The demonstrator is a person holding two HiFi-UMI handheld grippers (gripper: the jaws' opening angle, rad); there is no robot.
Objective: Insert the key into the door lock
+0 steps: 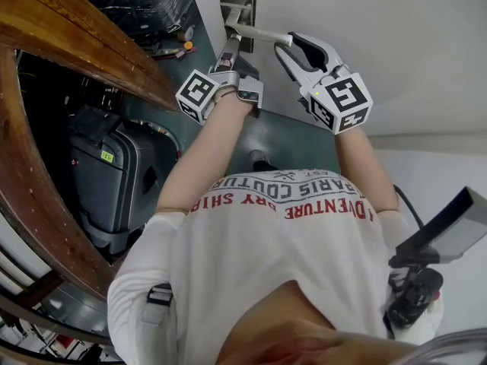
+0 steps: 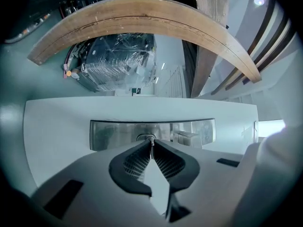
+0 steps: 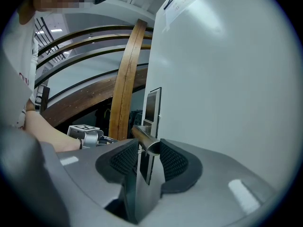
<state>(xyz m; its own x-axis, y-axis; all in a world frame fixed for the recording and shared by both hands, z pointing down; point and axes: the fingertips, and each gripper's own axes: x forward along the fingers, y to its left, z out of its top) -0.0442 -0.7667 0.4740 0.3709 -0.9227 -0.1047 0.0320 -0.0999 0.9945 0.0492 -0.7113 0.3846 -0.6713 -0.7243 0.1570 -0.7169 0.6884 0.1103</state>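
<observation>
The white door (image 1: 380,36) stands at the right. My left gripper (image 1: 230,53) is held against the door's edge. Its jaws (image 2: 151,144) are shut on a thin metal key (image 2: 151,141). The key's tip sits at the lock cylinder (image 2: 146,137) in the steel lock plate (image 2: 194,132); how deep it sits cannot be told. My right gripper (image 1: 290,46) is shut on the silver door handle (image 1: 259,33). In the right gripper view the lever (image 3: 146,140) lies clamped between the black pads (image 3: 173,162), with the lock plate (image 3: 152,105) just behind it.
A curved wooden rail (image 1: 84,44) runs along the left, with a black suitcase (image 1: 114,177) below it. A plastic-wrapped load (image 2: 116,63) stands beyond the door's edge. A wooden post (image 3: 125,79) rises beside the door. A person's arms and white shirt (image 1: 281,265) fill the foreground.
</observation>
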